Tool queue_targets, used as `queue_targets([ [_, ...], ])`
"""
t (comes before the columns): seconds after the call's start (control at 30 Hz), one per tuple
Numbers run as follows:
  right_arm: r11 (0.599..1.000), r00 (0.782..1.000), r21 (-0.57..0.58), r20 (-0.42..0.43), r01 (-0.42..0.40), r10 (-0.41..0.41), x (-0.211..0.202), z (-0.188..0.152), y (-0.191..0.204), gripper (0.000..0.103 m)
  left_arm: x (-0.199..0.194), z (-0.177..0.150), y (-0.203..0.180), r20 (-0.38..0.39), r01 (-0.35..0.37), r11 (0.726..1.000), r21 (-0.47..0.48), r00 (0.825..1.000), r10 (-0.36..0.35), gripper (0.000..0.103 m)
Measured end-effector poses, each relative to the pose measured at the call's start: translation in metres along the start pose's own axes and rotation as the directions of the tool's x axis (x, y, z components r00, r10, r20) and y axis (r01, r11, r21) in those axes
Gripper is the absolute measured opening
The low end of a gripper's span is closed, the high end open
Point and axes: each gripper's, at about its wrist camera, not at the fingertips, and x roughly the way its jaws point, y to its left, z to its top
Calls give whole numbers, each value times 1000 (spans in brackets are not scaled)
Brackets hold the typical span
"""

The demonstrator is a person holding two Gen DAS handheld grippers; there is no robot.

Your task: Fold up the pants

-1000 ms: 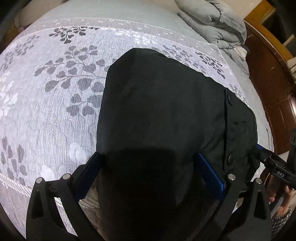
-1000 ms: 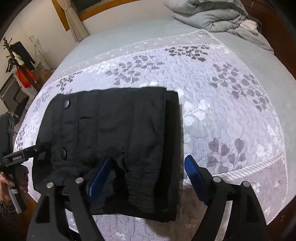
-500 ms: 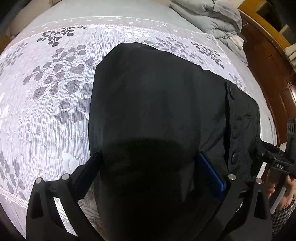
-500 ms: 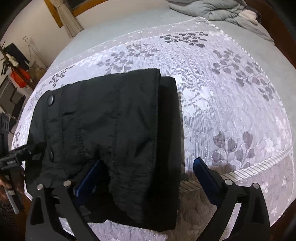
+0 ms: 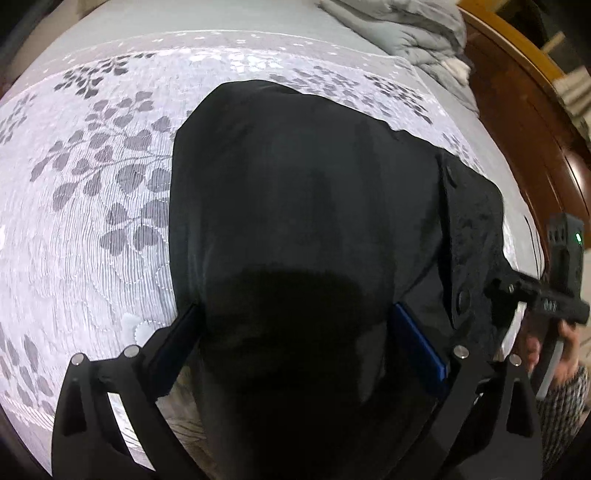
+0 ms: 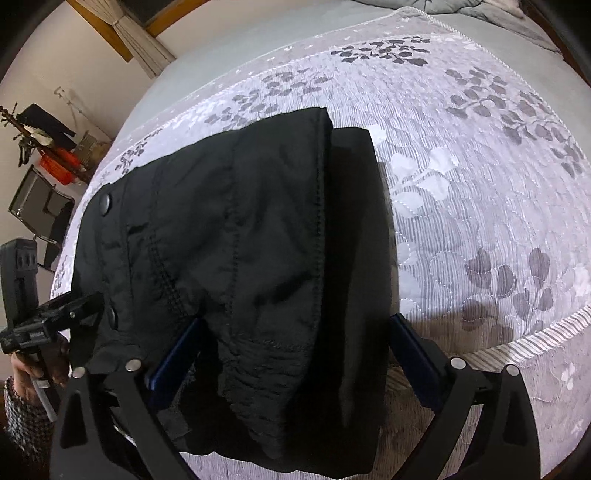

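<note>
Left gripper (image 5: 295, 347) and right gripper (image 6: 295, 354), bottom centre of their frames, both stand wide open, straddling the near edge of the folded black fabric pants (image 6: 236, 266). Pants lie on the white leaf-patterned quilted bedspread (image 6: 480, 192), long axis running frame-left to frame-right in the right wrist view, snap-buttoned waistband at left. Rumpled grey duvet (image 5: 402, 33) upper right.

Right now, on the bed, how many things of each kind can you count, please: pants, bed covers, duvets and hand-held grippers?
Black pants: 1
Leaf-patterned bed cover: 1
Grey duvet, bundled at the far end: 1
Hand-held grippers: 2, left hand-held gripper and right hand-held gripper
Total: 5
</note>
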Motion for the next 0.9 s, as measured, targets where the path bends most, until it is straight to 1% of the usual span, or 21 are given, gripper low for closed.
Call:
queue_targets([
  [0.07, 1000, 1000, -11, -1, 1, -1, 0, 0, 1, 100, -6, -3, 6, 8, 38, 999, 4, 999, -38, 94],
  [0.13, 1000, 1000, -15, -3, -1, 1, 0, 1, 1, 100, -9, -5, 14, 5, 82, 997, -14, 997, -82, 93],
  [0.17, 1000, 1000, -17, -4, -1, 1, 0, 1, 2, 100, -8, -5, 15, 4, 90, 996, -18, 996, -90, 93],
  [0.2, 1000, 1000, -22, -5, -2, 1, 1, 1, 3, 100, -7, -5, 13, 3, 87, 996, -17, 996, -87, 93],
  [0.23, 1000, 1000, -25, -7, -2, 2, 2, 2, 4, 100, -5, -6, 12, -4, 77, 997, -14, 997, -78, 96],
  [0.27, 1000, 1000, -26, -8, -3, 3, 2, 2, 4, 100, -2, -5, 10, -10, 72, 997, -13, 997, -72, 100],
  [0.37, 1000, 1000, -26, -13, -10, 9, 5, 4, 5, 100, 7, 1, 4, -12, 52, 998, -28, 999, -52, 101],
  [0.43, 999, 1000, -31, -16, -12, 11, 5, 5, 5, 99, 7, 2, 9, -7, 67, 995, -68, 998, -68, 101],
  [0.53, 999, 1000, -43, -14, -20, 20, 4, 5, 6, 92, 2, 0, 13, 17, 112, 989, -96, 994, -111, 99],
  [0.57, 999, 1000, -48, -13, -25, 24, 3, 5, 6, 87, 1, -2, 14, 24, 128, 987, -99, 992, -127, 97],
  [0.6, 998, 1000, -59, -8, -30, 29, 1, 4, 7, 84, 0, -2, 14, 19, 117, 988, -97, 993, -116, 93],
  [0.67, 996, 999, -77, 7, -39, 39, -3, 3, 9, 69, -2, -3, 11, 18, 108, 991, -82, 994, -107, 78],
  [0.7, 995, 999, -92, 19, -45, 47, -6, 2, 10, 65, -4, -3, 10, 21, 111, 990, -86, 994, -110, 75],
  [0.77, 993, 997, -100, 32, -59, 63, -10, 2, 11, 51, -4, -2, 7, 19, 102, 991, -85, 995, -101, 65],
  [0.8, 993, 997, -99, 37, -65, 69, -12, 3, 11, 48, -4, -1, 5, 19, 98, 991, -88, 995, -97, 63],
  [0.87, 992, 996, -100, 49, -74, 79, -17, 3, 11, 42, -9, -2, 5, 32, 107, 989, -104, 994, -104, 49],
  [0.9, 991, 995, -109, 60, -73, 79, -21, 2, 12, 40, -11, -2, 4, 40, 113, 988, -106, 993, -110, 46],
])
